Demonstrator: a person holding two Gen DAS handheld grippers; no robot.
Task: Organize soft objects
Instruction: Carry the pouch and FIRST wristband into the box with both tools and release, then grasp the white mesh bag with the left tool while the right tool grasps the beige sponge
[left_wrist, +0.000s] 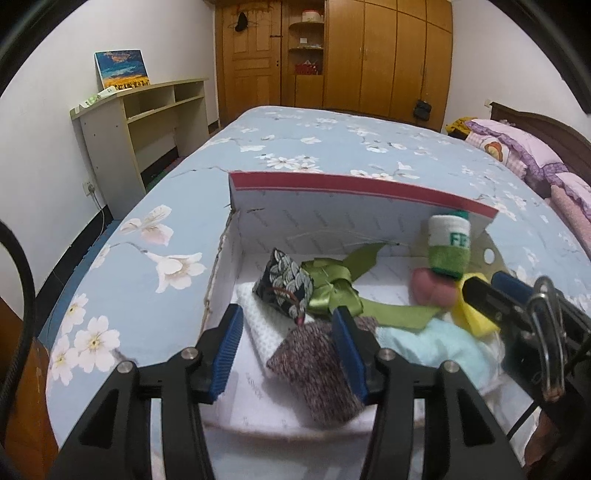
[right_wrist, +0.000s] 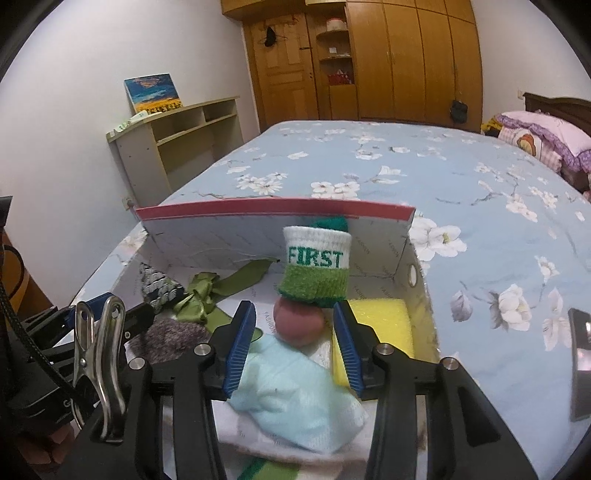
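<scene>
The word "FIRST" stands in green capitals on the white band of a green and white knitted cuff (right_wrist: 315, 267), straight ahead of the right gripper (right_wrist: 293, 345), beyond its fingertips. From the left wrist the same cuff (left_wrist: 448, 245) shows only "FE", cut off. Faint grey "FASHION" repeats on the inner wall of the box (right_wrist: 400, 254), ahead and right of that gripper.

— What fills the room?
— A bed (left_wrist: 332, 147) in blue floral sheet, pink pillows (left_wrist: 517, 147) far right.
— And around it?
— White walls (left_wrist: 55, 147), a beige shelf unit (left_wrist: 122, 122) left, wooden wardrobes (left_wrist: 388, 55) far behind.
</scene>
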